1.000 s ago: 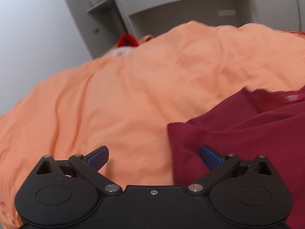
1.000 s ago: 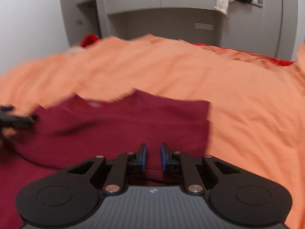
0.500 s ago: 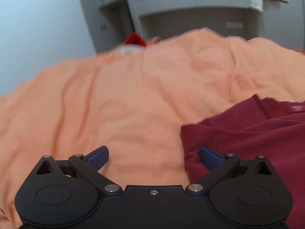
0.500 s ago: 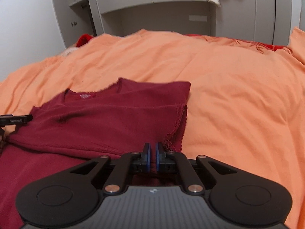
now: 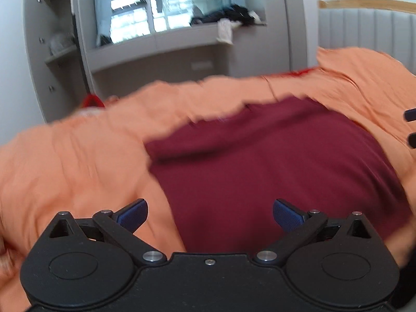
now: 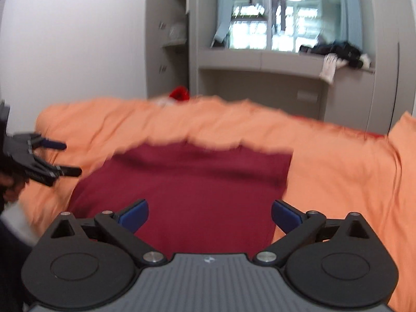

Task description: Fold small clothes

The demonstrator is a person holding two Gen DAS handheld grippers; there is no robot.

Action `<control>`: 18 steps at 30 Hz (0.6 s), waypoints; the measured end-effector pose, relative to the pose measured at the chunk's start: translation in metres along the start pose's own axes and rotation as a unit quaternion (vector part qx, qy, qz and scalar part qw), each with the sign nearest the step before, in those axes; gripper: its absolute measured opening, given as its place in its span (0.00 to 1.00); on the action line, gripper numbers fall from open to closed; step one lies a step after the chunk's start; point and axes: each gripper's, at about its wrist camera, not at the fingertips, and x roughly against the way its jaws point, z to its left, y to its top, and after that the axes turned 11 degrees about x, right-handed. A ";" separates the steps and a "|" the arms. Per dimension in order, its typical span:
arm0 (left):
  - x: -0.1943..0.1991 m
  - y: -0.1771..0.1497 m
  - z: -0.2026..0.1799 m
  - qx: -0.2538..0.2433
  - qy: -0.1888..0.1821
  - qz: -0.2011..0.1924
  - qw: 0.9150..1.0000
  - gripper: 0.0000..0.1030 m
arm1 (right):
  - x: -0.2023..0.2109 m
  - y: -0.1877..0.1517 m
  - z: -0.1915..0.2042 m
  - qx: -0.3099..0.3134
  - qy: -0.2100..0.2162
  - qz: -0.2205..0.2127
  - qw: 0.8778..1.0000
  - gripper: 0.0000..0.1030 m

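the left gripper (image 5: 210,214) angles downward over the bed, its blue-padded jaws spread wide with nothing between them. ahead of it and slightly to its right lies the folded dark red knit garment (image 5: 273,161), flat on the orange bed cover (image 5: 78,161); the garment's near edge runs under the space between the jaws, with the left pad over orange cover and the right pad over red cloth.

the right gripper (image 6: 210,214) tilts down in much the same way. its jaws have just been opening and now stand fully apart, empty, with the red garment directly ahead and beneath them and no pad touching it. the garment's right edge falls just inside the right pad, orange cover beyond.

only the right wrist view shows the left gripper from outside: it hangs to the far left, above the cover beside the garment's left edge, fingers parted, with part of a hand (image 6: 10,184) behind it. the left wrist view catches only two dark fingertips (image 5: 410,127) of the right gripper at its far right edge, and alone shows a grey padded headboard with a wooden top rail (image 5: 364,23) behind the bed. both views show the grey built-in shelving and window ledge (image 6: 260,59) with dark clothes heaped on it. both pictures are blurred.
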 end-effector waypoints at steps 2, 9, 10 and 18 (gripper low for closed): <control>0.008 -0.032 -0.013 -0.021 0.013 0.022 0.999 0.99 | 0.008 -0.020 0.018 0.015 -0.009 0.039 0.999 0.99; -0.010 -0.128 -0.072 -0.174 0.063 0.059 0.981 0.96 | -0.003 -0.058 0.069 0.030 -0.002 0.099 0.995 0.99; -0.018 -0.131 -0.076 -0.185 0.072 0.058 0.978 0.95 | -0.004 -0.060 0.072 0.021 -0.001 0.097 0.995 0.99; -0.041 -0.165 -0.098 -0.299 0.114 0.036 0.947 0.94 | 0.000 -0.062 0.070 0.008 -0.003 0.086 0.996 0.99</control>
